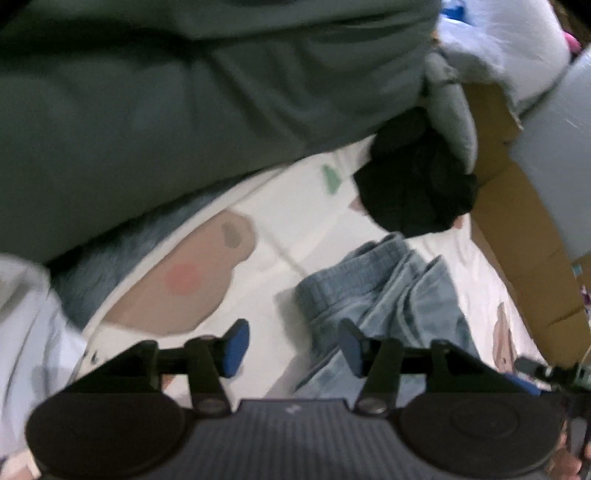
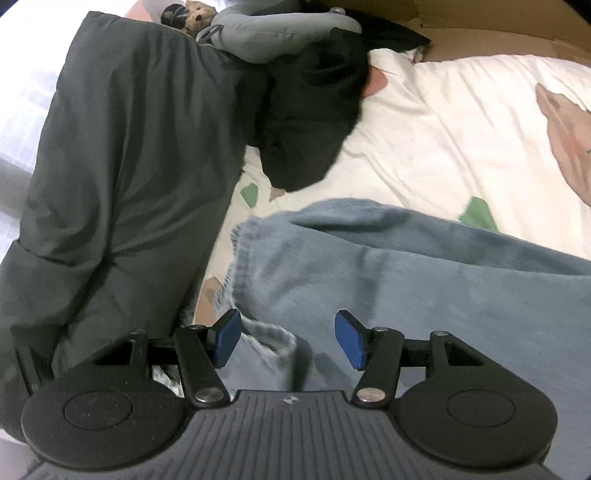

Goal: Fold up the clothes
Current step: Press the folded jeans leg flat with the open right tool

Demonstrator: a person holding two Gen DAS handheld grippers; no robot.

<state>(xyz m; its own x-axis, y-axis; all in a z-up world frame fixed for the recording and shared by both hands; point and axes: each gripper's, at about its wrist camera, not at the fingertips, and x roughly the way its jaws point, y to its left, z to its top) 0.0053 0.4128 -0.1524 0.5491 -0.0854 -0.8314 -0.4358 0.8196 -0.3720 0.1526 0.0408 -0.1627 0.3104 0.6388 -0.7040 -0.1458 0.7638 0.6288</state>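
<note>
A light blue denim garment lies crumpled on a white bed sheet printed with cartoon bears. In the left wrist view its elastic waistband faces up. My left gripper hovers above the garment's left edge, open, with nothing between its blue pads. In the right wrist view the same denim garment spreads across the lower right, its frayed hem toward the left. Over that hem my right gripper stands open, its pads clear of the cloth.
A dark grey-green padded quilt lies along one side of the bed. A black garment is bunched beyond the denim. A cardboard box borders the sheet. A small teddy bear sits at the far end.
</note>
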